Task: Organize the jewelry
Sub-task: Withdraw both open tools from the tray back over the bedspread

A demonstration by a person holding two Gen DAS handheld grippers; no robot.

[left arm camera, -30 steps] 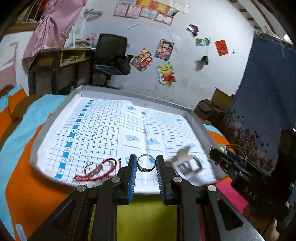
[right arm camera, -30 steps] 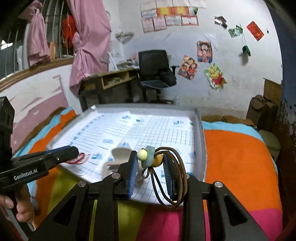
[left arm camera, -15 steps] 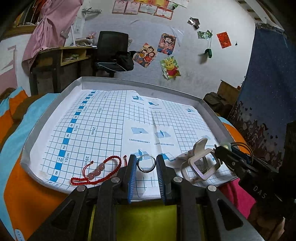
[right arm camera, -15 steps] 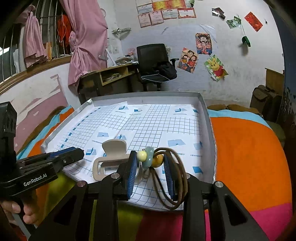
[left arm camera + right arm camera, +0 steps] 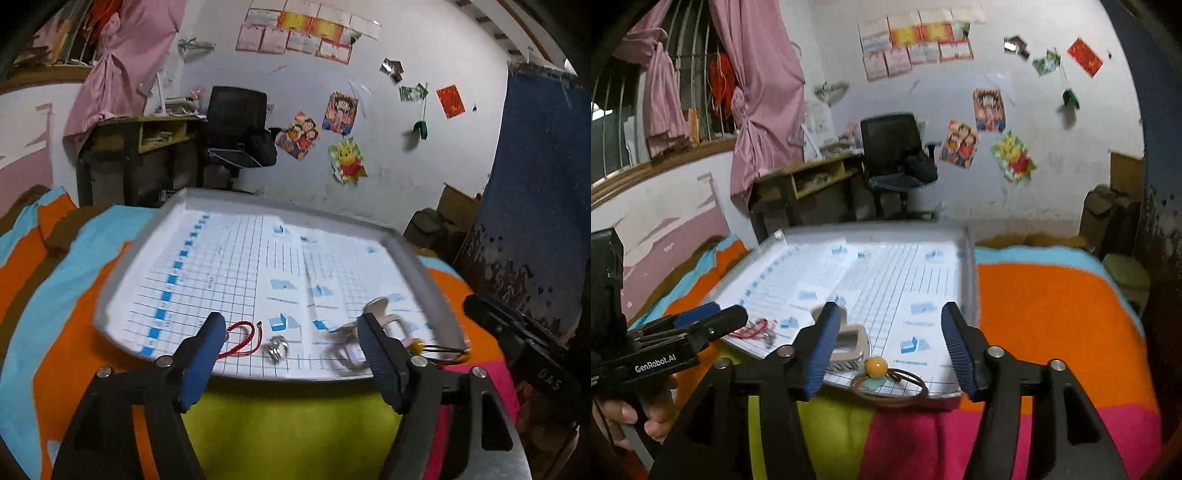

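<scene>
Both grippers, which half a second earlier clamped a ring and a hair tie, now stand with jaws spread wide and nothing between them. Left gripper (image 5: 290,341): the silver ring (image 5: 276,347) lies on the gridded sheet near the front rim of the grey tray (image 5: 410,254), just ahead of the gap between the fingers. Red cord bracelet (image 5: 242,338): on the sheet just left of the ring, partly hidden behind the left blue pad (image 5: 201,360). Right gripper (image 5: 888,345): the brown hair tie (image 5: 890,382) with its yellow bead (image 5: 875,365) rests on the tray's front edge, its loop overhanging the rim, apart from both pads. Pale hair claw clip (image 5: 849,341): on the sheet just behind the tie, its left part covered by the right gripper's left finger; in the left wrist view it is blurred and screened by that gripper's right finger. The tray sits on an orange, blue, green and pink blanket (image 5: 1052,314). A hand (image 5: 635,417) grips the left tool's handle at the lower left of the right wrist view. Behind: a black office chair (image 5: 236,133), a wooden desk (image 5: 147,133), pink curtains (image 5: 764,92) and posters (image 5: 345,158) on a white wall.
</scene>
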